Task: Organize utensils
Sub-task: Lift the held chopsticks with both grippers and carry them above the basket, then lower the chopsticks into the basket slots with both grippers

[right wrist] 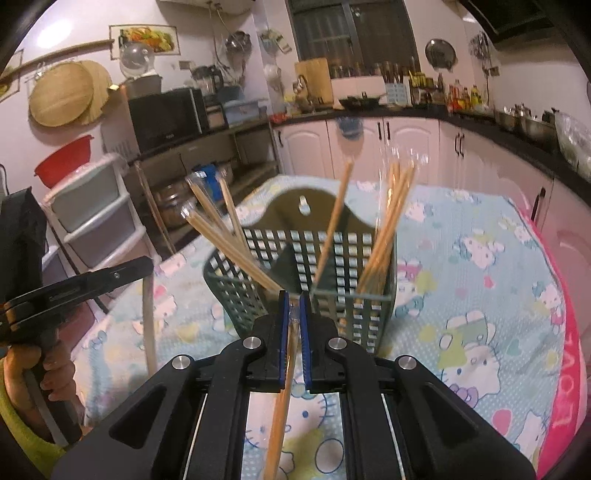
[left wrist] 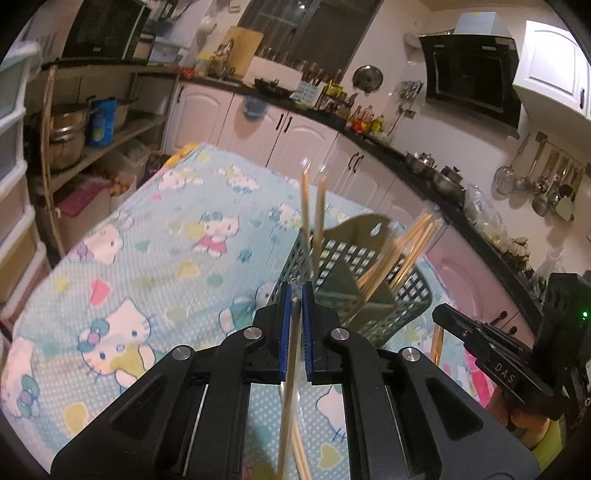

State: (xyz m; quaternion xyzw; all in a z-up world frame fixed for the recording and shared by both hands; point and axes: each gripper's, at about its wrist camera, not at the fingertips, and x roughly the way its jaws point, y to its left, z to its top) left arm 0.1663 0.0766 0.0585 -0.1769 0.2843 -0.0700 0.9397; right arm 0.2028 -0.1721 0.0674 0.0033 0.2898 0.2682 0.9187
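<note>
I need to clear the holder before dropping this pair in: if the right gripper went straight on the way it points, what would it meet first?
Most likely the green utensil basket: the right gripper, shut on wrapped chopsticks, points at its near rim, by the divider. Depth is unclear; chopsticks leaning in the left compartment might touch first.

Dim kitchen, white cabinets (left wrist: 295, 129), dark window (right wrist: 351, 29)

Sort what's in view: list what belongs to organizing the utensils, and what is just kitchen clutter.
Job:
basket
chopsticks in basket
chopsticks in left gripper
chopsticks in right gripper

Clutter:
microwave
red basin
drawer unit
hanging ladles
</note>
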